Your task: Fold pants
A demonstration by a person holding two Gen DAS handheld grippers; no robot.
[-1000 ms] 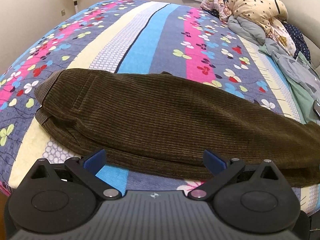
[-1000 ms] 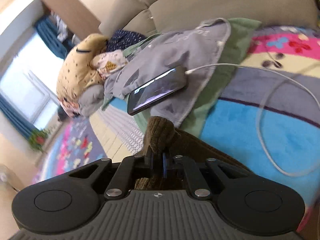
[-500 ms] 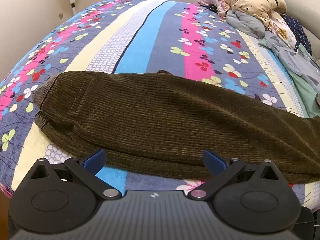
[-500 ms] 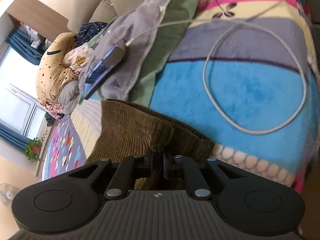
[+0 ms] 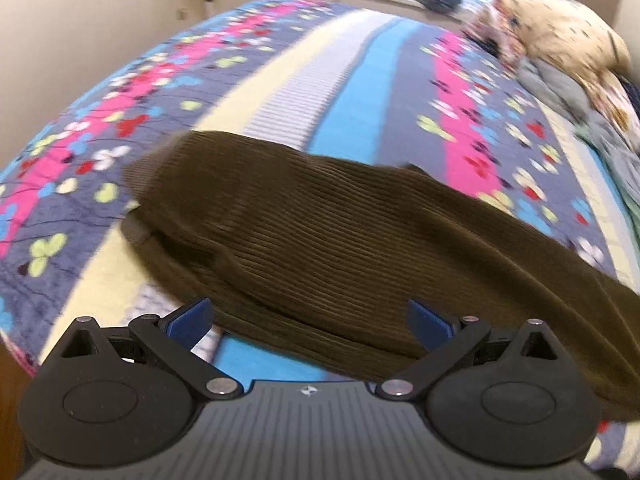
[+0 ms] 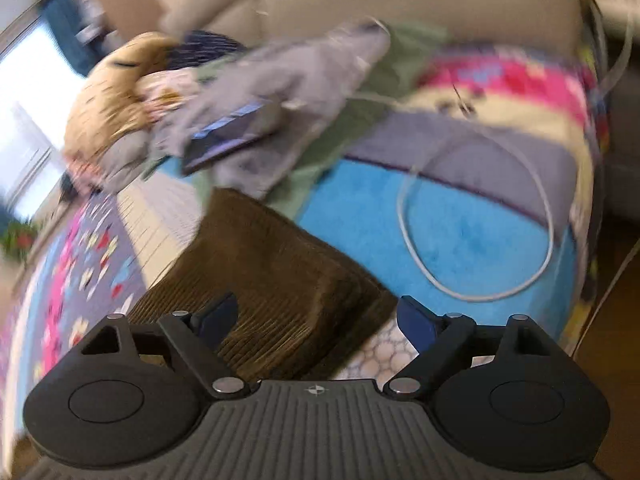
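Note:
Dark olive corduroy pants [image 5: 328, 248] lie flat across the flowered striped blanket [image 5: 352, 92], waistband at the left, legs running off to the right. My left gripper [image 5: 310, 320] hovers open over their near edge, nothing between its blue pads. In the right wrist view the leg ends [image 6: 280, 276] lie flat on the blanket. My right gripper [image 6: 316, 314] is above them with its jaws opening wide; the cloth lies below and between the pads, which do not press on it.
A phone [image 6: 236, 132] rests on grey and green clothes [image 6: 304, 68], with a white charging cable [image 6: 480, 216] looped on the blue stripe just beyond the leg ends. Pillows and bedding [image 5: 560, 40] pile at the head. The bed's edge runs close on the right.
My right gripper was shut on the leg ends, laid them down onto the blanket and has now let go and opened. The left gripper stayed open and shifted, so the pants sit more to the right.

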